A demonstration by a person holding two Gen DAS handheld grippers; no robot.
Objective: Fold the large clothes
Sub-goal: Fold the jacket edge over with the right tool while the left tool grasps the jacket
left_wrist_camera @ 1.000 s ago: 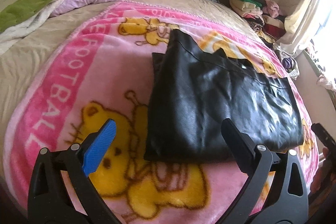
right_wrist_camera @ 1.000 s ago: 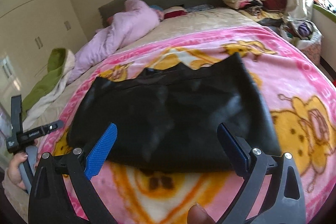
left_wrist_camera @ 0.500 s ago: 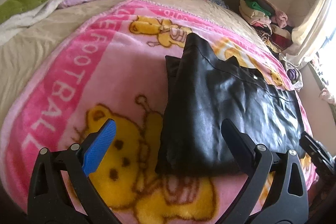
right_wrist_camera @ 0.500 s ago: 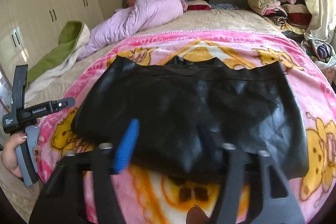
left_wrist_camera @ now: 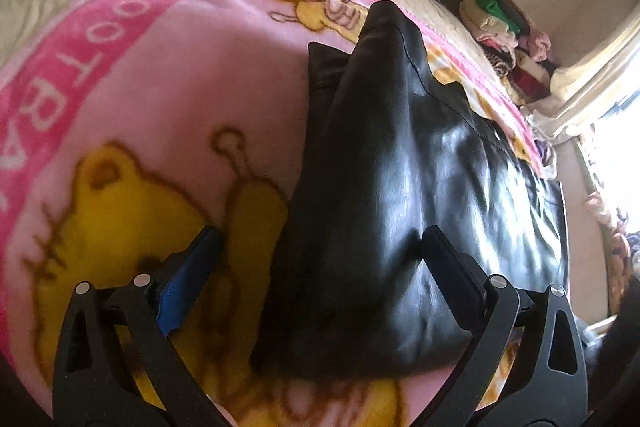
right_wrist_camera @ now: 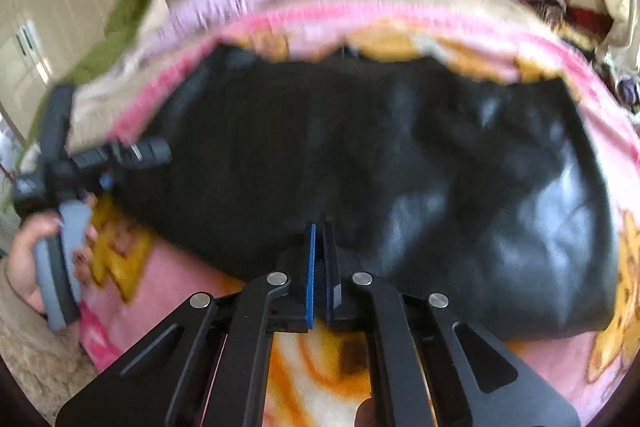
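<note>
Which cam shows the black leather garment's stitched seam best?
Left wrist: the black leather garment is sharp there, its stitched seam plainly visible. Right wrist shows the whole garment, but motion-blurred, no seam readable.

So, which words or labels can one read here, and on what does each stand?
"FOOTBA", cut off by the picture's edge: white letters on the pink blanket border.
Small white print on the left gripper, right wrist view: too blurred to read.
Black garment: no text seen.
</note>
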